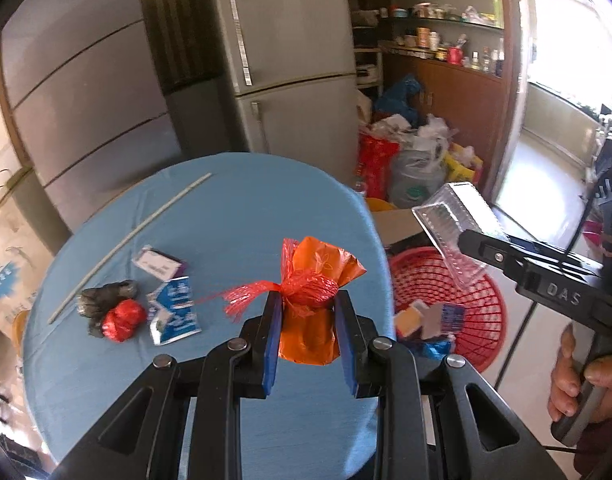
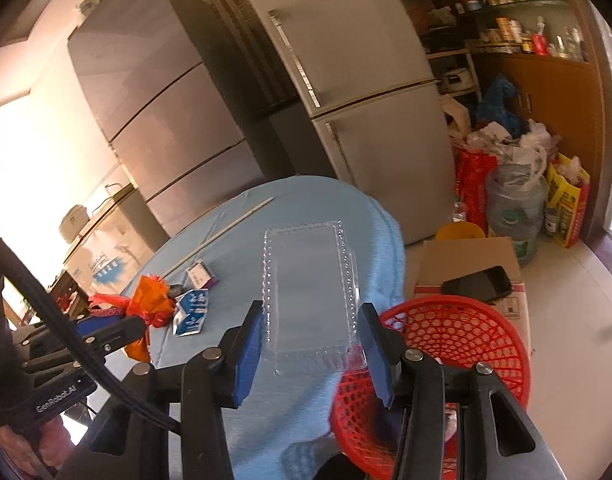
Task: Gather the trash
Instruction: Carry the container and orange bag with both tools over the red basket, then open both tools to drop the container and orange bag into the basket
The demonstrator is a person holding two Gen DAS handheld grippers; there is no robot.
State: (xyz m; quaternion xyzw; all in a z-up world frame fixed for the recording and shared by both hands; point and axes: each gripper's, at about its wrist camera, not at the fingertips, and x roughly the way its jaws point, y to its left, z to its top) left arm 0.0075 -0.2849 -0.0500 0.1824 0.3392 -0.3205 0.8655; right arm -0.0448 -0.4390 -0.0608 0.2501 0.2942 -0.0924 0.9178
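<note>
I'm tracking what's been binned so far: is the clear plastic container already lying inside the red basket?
No, the clear plastic container is held between the right gripper fingers, up beside the red basket.

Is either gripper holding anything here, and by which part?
Left gripper: shut on the orange wrapper bundle, pinched at the red-netted middle. Right gripper: shut on the clear plastic tray, gripped across its long side edges near one end.

Left wrist camera is looking forward along its own tongs, sitting close above the blue table and facing the fridges. Right wrist camera is riding its tongs at the table's right edge, tilting the same way. Both are sharing the table, the red basket and each other's tongs.
</note>
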